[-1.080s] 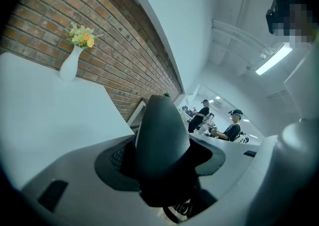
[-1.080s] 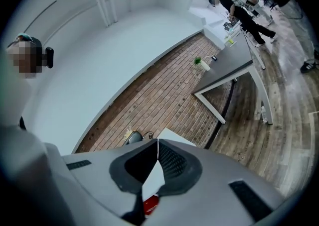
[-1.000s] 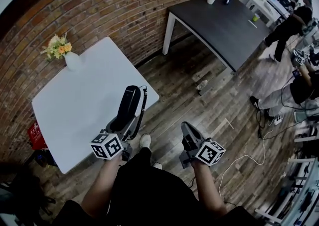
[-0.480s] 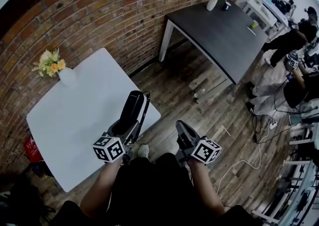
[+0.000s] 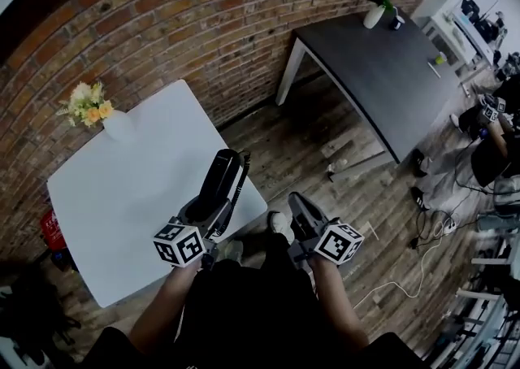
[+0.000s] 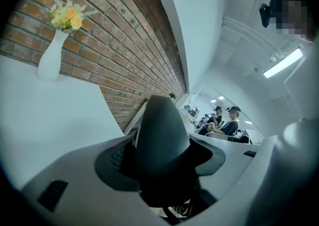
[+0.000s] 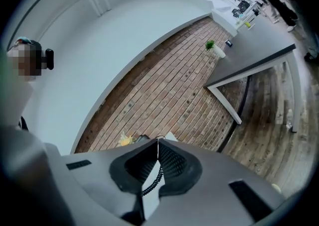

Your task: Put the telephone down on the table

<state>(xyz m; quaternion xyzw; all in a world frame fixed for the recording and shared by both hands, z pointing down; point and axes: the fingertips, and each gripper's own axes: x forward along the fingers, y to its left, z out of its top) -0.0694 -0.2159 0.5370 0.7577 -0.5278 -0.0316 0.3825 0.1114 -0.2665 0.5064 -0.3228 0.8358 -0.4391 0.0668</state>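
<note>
The black telephone handset (image 5: 221, 180) sits at the middle of the head view, clamped in the left gripper (image 5: 211, 206), whose jaws stand wide and press on the handset's lower part. In the left gripper view the handset's rounded end rises straight up between them. It slants up and away from the person, over the near right corner of the white table (image 5: 130, 197) (whether any part of it rests on the top, I can't say from here). Its coiled cord (image 5: 238, 187) hangs along the handset's right side and down past the table's edge.

Just right of that, the right gripper (image 5: 297, 201) is over the wooden floor (image 5: 325, 156), well clear of the handset. Its own view shows the jaws drawn together at the tips with nothing held.

At the table's far corner, upper left of the frame, a white vase (image 5: 120, 125) holds yellow and white flowers (image 5: 88, 104), close against the brick wall (image 5: 187, 26) that runs across the top. Further right stands a dark table (image 5: 382, 67) with a small potted plant (image 5: 375, 3) at its far end. At the right edge of the frame are other people (image 5: 487, 132) and cables on the floor.
</note>
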